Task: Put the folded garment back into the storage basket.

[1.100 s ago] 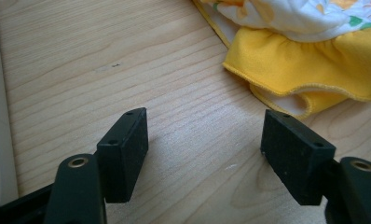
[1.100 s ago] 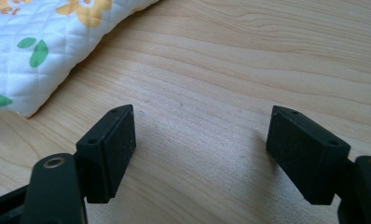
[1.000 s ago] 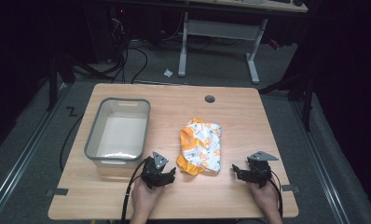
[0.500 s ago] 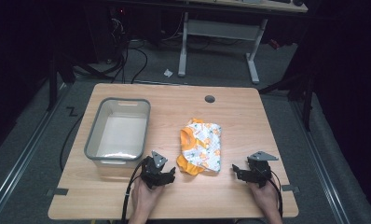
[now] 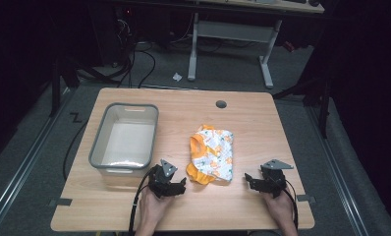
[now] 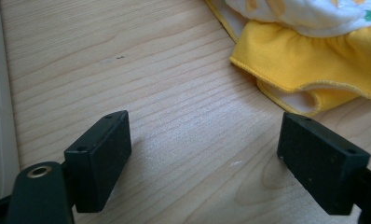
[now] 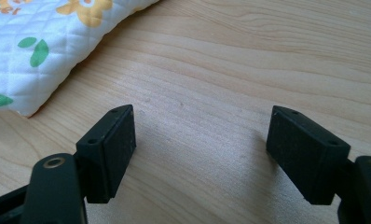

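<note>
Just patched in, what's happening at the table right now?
A person holds a gripper in each hand near the table's front edge. The left gripper and the right gripper both stand open and hold nothing. Between them lies a crumpled cloth, white with an orange print and a yellow frilled edge. A grey bin sits to its left and looks empty. Nothing is grasped yet.

A wooden table [image 5: 262,123] with a pale grain carries two things. A grey bin [image 5: 125,138] sits on its left half, near the front edge, its long side running front to back. A crumpled cloth [image 5: 212,155], white with orange and green print and a yellow frilled hem, lies near the middle, just right of the bin. A small round hole [image 5: 221,104] sits near the back edge.
</note>
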{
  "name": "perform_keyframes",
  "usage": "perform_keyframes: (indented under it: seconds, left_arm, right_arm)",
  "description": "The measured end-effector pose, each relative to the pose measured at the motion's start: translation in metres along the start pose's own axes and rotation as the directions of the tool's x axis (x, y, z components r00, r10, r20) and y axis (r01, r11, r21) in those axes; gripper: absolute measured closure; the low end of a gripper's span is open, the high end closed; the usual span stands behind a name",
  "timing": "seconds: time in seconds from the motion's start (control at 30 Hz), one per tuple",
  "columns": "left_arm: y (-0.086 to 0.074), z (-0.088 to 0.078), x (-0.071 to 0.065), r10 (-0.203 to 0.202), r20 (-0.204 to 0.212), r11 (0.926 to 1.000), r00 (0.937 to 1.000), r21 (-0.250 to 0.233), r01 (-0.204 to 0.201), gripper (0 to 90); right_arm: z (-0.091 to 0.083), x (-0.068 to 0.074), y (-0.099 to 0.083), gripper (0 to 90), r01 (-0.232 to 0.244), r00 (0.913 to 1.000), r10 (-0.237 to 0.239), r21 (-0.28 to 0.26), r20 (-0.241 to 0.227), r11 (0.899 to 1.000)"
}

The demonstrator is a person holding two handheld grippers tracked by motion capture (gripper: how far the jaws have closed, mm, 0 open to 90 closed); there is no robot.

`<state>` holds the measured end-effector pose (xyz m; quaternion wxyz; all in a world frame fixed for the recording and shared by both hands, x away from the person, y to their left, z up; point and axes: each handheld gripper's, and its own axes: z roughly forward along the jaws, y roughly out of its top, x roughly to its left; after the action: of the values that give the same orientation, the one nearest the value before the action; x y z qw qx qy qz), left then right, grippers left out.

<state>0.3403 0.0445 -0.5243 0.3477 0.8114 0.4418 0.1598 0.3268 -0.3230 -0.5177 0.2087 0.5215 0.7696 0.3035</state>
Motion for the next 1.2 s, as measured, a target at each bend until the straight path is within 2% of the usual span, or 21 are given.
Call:
perform_keyframes:
  seconds: [0.13,0.23,0.4,0.57,0.67,0.73,0.9,1.2]
  left_arm:
    - [0.0,-0.002,0.0,0.001,0.009,1.0,1.0,0.007,-0.001,17.9]
    - [-0.001,-0.005,-0.001,0.016,0.002,0.9998,0.9999,0.012,-0.016,18.2]
    - [0.0,-0.01,-0.004,0.011,0.015,0.9999,0.9998,-0.011,-0.011,18.5]
    - [0.004,-0.015,-0.006,0.009,0.049,0.9999,0.9988,-0.009,-0.009,19.5]
    - [0.006,-0.018,-0.006,0.011,0.05,0.9995,0.9987,-0.029,-0.01,19.5]
    - [0.007,-0.019,-0.006,-0.001,0.063,0.9993,0.998,-0.037,0.003,19.4]
    - [0.013,-0.023,-0.008,0.003,0.082,0.9986,0.9966,-0.052,0.002,18.9]
    - [0.025,-0.026,-0.01,-0.019,0.132,0.9974,0.991,-0.067,0.028,17.8]
  right_arm:
    - [0.0,0.0,0.0,24.3,0.003,1.0,-0.003,-0.001,0.0,1.0]
    - [0.0,0.0,0.0,24.3,0.002,1.0,-0.002,-0.001,0.0,1.0]
    - [0.0,0.0,0.0,24.3,0.002,1.0,-0.002,-0.001,0.0,1.0]
    - [0.0,0.0,0.0,24.3,0.003,1.0,-0.003,-0.001,0.0,1.0]
    - [0.0,0.0,0.0,24.3,0.003,1.0,-0.003,-0.001,0.0,1.0]
    - [0.0,0.0,0.0,24.3,0.002,1.0,-0.002,-0.001,0.0,1.0]
    - [0.0,0.0,0.0,24.3,0.002,1.0,-0.002,-0.001,0.0,1.0]
    - [0.0,0.0,0.0,24.3,0.002,1.0,-0.002,-0.001,0.0,1.0]
